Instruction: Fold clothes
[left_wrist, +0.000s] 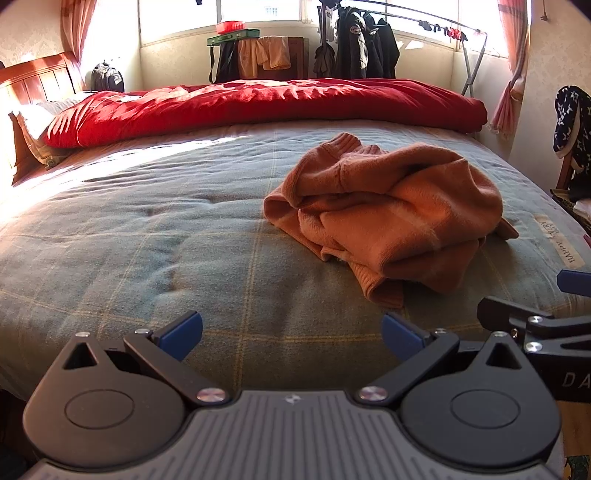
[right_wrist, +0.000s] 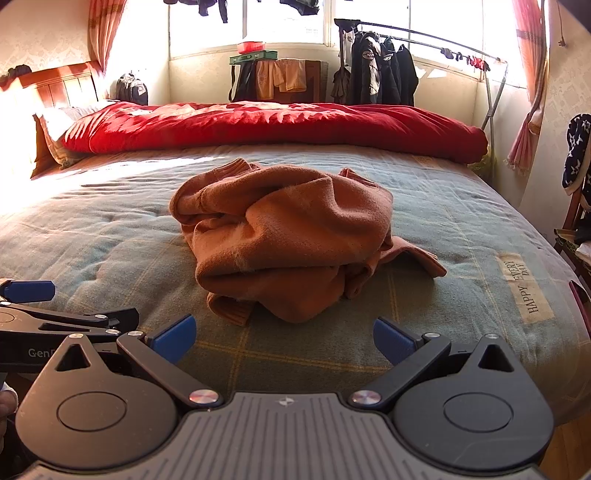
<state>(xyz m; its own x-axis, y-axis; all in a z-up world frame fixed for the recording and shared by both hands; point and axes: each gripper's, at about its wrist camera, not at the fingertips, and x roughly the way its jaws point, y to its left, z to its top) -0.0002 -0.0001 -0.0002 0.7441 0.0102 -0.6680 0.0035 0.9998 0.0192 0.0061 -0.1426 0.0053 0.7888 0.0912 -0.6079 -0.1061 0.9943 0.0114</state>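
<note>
Though both claws wide: sweater (right_wrist: 291, 240) untouched

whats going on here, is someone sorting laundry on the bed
A person is holding a two-finger gripper in each hand over a bed, about to fold clothes. An orange sweater lies in a crumpled heap on the green plaid bedspread, with a red quilt bunched along the far side. The left gripper and right gripper are both open and empty, short of the sweater and not touching it. Nothing has been folded yet.
</note>
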